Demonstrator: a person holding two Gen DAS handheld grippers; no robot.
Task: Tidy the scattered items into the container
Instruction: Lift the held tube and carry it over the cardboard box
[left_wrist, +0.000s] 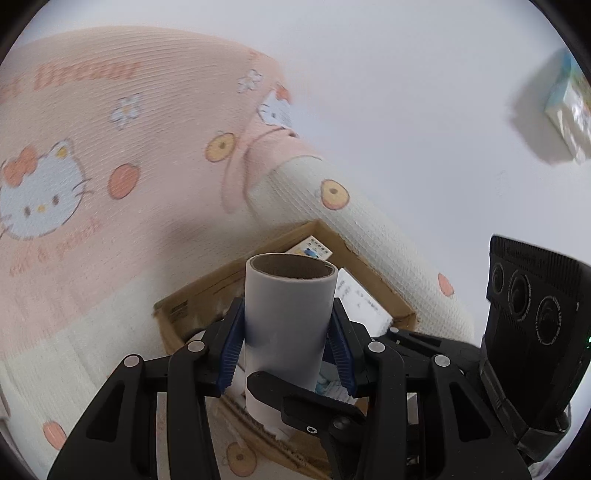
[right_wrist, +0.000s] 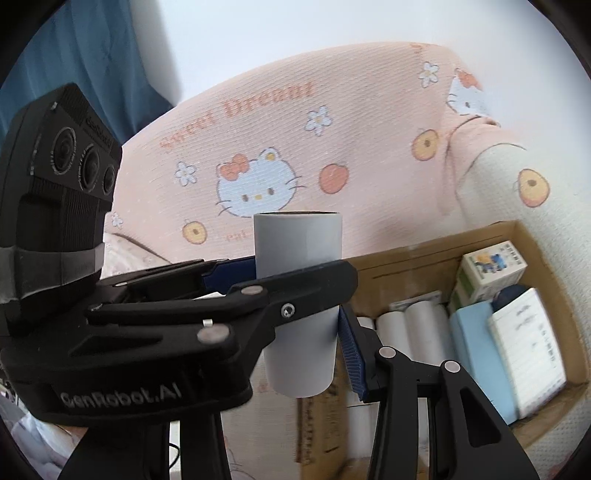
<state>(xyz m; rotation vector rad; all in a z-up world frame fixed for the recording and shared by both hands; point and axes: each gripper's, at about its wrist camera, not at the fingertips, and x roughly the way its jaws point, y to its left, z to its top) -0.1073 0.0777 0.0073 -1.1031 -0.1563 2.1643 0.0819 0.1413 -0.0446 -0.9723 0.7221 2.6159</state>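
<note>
Your left gripper (left_wrist: 286, 343) clamps the grey roll (left_wrist: 290, 314) upright above the cardboard box (right_wrist: 436, 254); right gripper: can't tell. Transfer step, I'd say: move over a free gap, lower, release.

Both wrist views close, facing sofa (left_wrist: 110, 155) (shared: roll (left_wrist: 290, 317), box (right_wrist: 532, 236)).

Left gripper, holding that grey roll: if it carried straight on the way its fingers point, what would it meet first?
Probably the cardboard box: the left gripper, shut on the grey roll, points at its open top, with the pink cushion beyond. Depth is unclear.
</note>
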